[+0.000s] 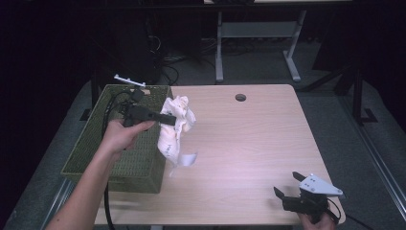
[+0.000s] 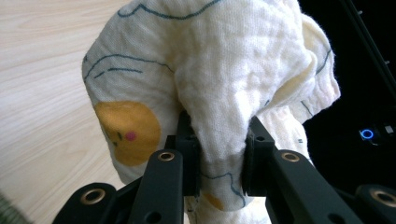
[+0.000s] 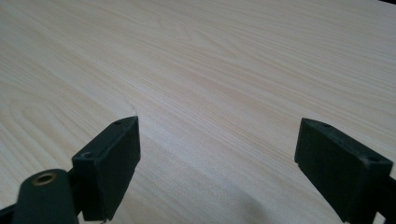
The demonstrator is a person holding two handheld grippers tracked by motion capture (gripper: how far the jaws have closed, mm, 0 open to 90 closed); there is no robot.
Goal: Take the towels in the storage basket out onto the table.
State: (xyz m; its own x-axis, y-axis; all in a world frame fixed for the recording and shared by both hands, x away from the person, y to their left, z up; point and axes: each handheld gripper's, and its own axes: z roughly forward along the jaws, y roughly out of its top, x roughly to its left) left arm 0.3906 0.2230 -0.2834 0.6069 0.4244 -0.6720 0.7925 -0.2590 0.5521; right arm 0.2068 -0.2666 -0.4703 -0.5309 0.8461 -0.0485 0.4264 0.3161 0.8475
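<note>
While the left gripper (image 2: 219,154) fingers pinch the cloth (image 2: 210,79), the right gripper (image 3: 217,163) fingers stand spread.

No readable text anywhere

The printed cloth (image 2: 215,79) carries only drawings, blue outlines and a yellow face with a pink cheek at 8 o'clock; no letters, numbers or brand marks can be read.

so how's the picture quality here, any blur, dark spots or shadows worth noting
High view: the table is brightly lit, the room behind falls into near black, and the cloth looks washed out. Left gripper view: the cloth weave is sharp between the left gripper jaws, the bottom left corner smeared. Right gripper view: the wood grain is crisp, with a soft shadow between the right gripper jaws.
</note>
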